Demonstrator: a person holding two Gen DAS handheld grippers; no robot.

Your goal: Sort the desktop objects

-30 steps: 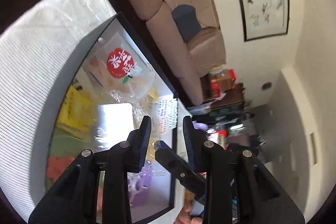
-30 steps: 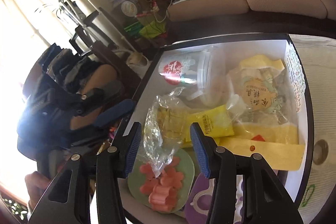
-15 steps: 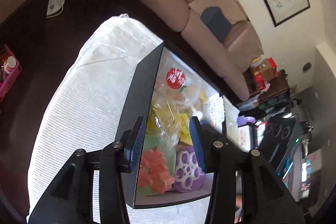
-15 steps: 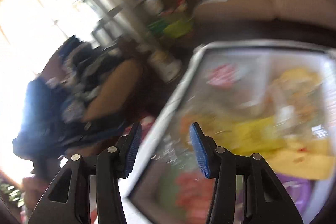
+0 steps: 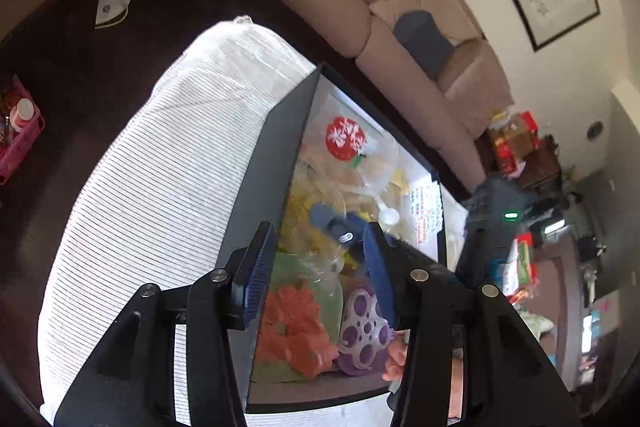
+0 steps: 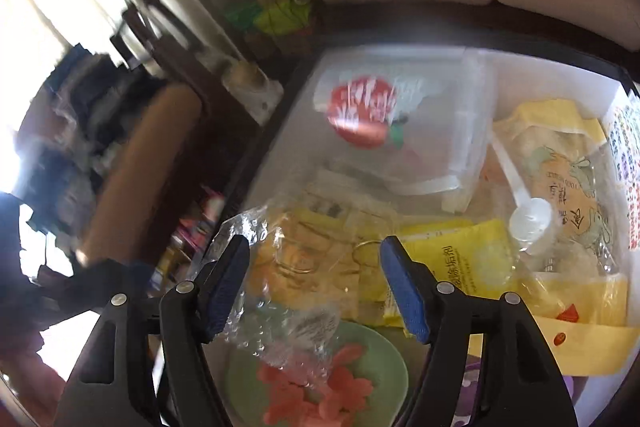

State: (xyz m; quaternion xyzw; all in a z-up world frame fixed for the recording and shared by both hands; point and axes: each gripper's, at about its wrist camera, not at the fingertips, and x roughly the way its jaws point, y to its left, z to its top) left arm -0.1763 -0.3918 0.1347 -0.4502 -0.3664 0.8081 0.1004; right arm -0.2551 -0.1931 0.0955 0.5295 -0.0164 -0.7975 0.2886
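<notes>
A black-rimmed box (image 5: 276,155) holds several items: a clear bag with a red apple print (image 5: 346,139), yellow packets (image 6: 464,259), a crinkled clear bag (image 6: 288,291), a green pad with orange flowers (image 5: 296,327) and a purple holed piece (image 5: 364,331). My left gripper (image 5: 320,267) is open and empty above the box's near end. My right gripper (image 6: 316,283) is open and empty over the crinkled clear bag; its blue-padded fingers (image 5: 340,227) also show inside the box in the left wrist view.
The box sits on a white striped cloth (image 5: 168,195). A brown sofa (image 5: 400,27) stands behind it. Dark floor, a pink basket (image 5: 20,135) and clutter lie to the left. A dark chair and bags (image 6: 100,131) stand left of the box.
The left gripper has pulled back and turned, so the whole box shows. The right gripper swung away left, then came back over the crinkled bag and into the box.
</notes>
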